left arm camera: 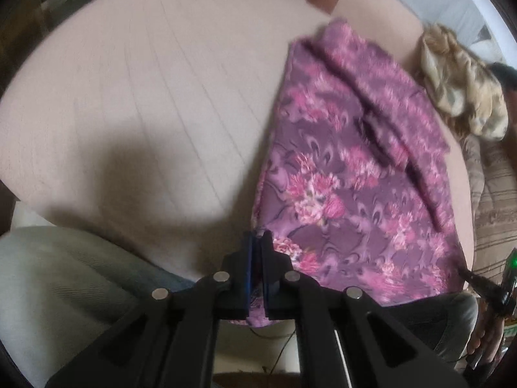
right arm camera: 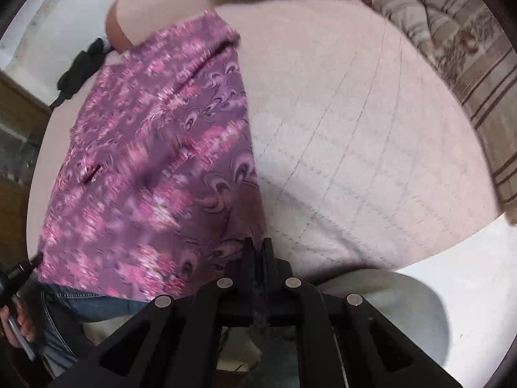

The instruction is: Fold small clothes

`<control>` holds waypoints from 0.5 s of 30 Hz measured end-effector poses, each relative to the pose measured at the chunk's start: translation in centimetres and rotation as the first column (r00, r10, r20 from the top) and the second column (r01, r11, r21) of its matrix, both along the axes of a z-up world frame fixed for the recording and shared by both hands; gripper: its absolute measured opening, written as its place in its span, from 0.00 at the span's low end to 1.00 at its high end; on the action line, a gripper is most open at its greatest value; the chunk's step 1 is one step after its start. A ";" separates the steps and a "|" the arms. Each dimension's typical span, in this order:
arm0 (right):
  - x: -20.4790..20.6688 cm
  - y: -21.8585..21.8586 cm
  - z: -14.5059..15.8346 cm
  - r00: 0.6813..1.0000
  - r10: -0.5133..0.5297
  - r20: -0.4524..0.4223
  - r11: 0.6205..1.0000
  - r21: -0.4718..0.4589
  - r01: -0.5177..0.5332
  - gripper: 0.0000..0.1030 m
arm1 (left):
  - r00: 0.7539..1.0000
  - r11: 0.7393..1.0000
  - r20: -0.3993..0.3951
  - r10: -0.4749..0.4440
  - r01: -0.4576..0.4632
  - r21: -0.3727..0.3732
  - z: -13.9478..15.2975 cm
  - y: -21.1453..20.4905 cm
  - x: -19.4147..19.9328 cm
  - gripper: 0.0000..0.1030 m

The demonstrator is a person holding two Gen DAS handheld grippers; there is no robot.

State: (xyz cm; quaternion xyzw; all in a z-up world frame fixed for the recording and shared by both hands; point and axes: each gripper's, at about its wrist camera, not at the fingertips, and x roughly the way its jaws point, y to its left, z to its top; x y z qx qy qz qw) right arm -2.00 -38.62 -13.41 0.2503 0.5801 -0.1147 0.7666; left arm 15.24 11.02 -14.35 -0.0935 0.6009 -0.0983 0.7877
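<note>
- The purple floral garment (left arm camera: 349, 174) lies flat on the pink quilted bed cover (left arm camera: 145, 97), its long axis running away from me toward the far edge of the bed; I read it as partly folded, with a ridge along its upper layer.
- Its near edge hangs at my side of the bed, and both near corners are the 2 points I hold.
- My left gripper (left arm camera: 257, 242) is pressed together, pinching the near left corner of the cloth.
- My right gripper (right arm camera: 257, 249) is likewise clamped on the near right corner (right arm camera: 232, 245).
- So the garment stretches forward from both hands equally; I judge the next fold carries this near edge straight away along that axis.
- A crumpled beige cloth (left arm camera: 462, 93) waits beyond the far right side.
</note>
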 end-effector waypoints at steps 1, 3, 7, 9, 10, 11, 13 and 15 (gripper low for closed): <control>0.2 -0.2 -0.5 1.000 -0.022 -0.013 0.999 0.026 0.022 0.07 | 1.000 1.000 0.005 0.009 -0.009 0.005 0.3 0.1 -0.1 0.07; 0.1 -0.6 -0.1 0.998 -0.064 0.001 0.997 0.045 0.064 0.13 | 0.998 1.000 0.060 0.011 -0.012 0.025 1.6 0.5 -0.3 0.09; -1.5 -1.4 3.9 0.979 -0.103 0.177 0.995 0.030 0.099 0.69 | 0.986 0.999 0.168 0.023 -0.028 0.026 5.0 1.0 0.4 0.46; -1.2 -1.6 6.2 0.962 -0.075 0.261 0.997 0.009 0.075 0.69 | 0.974 1.000 0.226 0.011 -0.017 0.023 6.9 0.5 1.4 0.47; -0.7 -1.6 7.4 0.953 -0.057 0.297 0.998 0.000 0.060 0.69 | 0.968 1.000 0.250 -0.001 -0.005 0.020 7.8 0.0 2.2 0.51; -0.1 -1.6 8.3 0.942 -0.040 0.335 0.999 -0.008 0.045 0.69 | 0.964 1.000 0.267 -0.011 0.005 0.021 8.5 -0.7 3.0 0.57; 1.5 -1.8 9.8 0.915 -0.019 0.403 1.000 -0.004 0.022 0.69 | 0.952 0.999 0.302 -0.039 0.026 0.047 9.9 -2.5 5.2 0.58; 3.7 -2.1 11.1 0.881 -0.008 0.473 1.000 0.006 0.006 0.69 | 0.938 0.996 0.338 -0.076 0.058 0.062 10.9 -4.3 7.1 0.59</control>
